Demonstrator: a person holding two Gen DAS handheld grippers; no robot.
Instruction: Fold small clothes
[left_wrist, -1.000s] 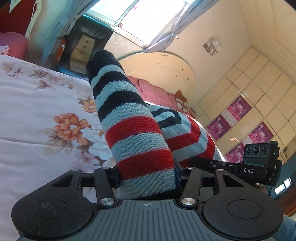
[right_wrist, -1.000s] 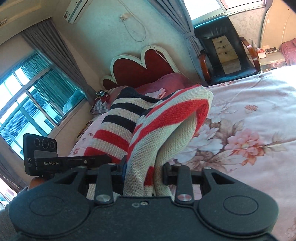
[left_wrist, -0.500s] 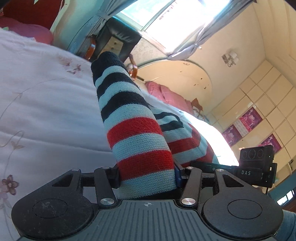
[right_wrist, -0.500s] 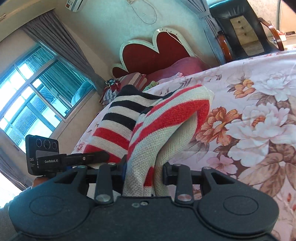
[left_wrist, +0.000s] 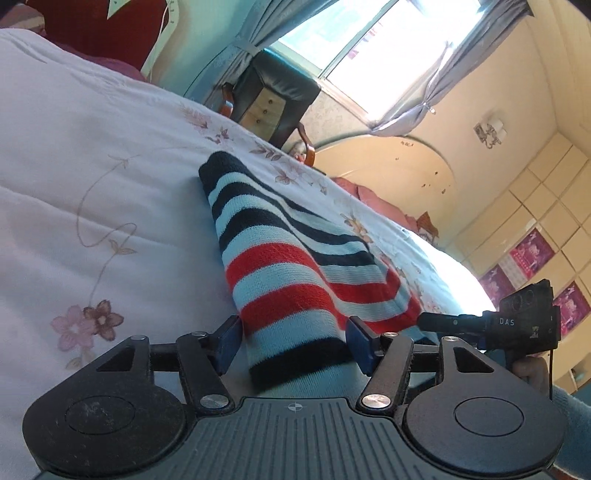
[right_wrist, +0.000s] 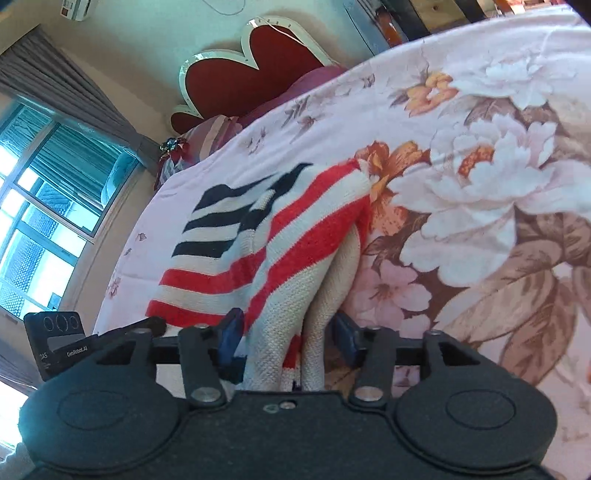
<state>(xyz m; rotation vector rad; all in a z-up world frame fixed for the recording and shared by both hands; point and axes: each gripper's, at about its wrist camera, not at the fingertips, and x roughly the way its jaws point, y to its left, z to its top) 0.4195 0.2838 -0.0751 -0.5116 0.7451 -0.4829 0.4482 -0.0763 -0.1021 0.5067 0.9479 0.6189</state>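
The striped knit garment (left_wrist: 295, 273) lies out on the flowered bedspread (left_wrist: 92, 166), its long axis running away from both grippers toward the far edge of the bed, the dark-banded end farthest off; its near hem sits right between the blue pads of the left gripper (left_wrist: 293, 341), whose jaws are opening, a sliver of gap showing on each side of the cloth; the right gripper (right_wrist: 284, 334) is likewise opening, with a bunched cream-and-red fold (right_wrist: 295, 295) between its pads, no longer squeezed; neither hand is nearer, each at its own corner of the near hem, so any pull back must go straight along that axis; hidden: the hem's underside behind the gripper bodies, how many layers are stacked, and whether the far end lies flat.
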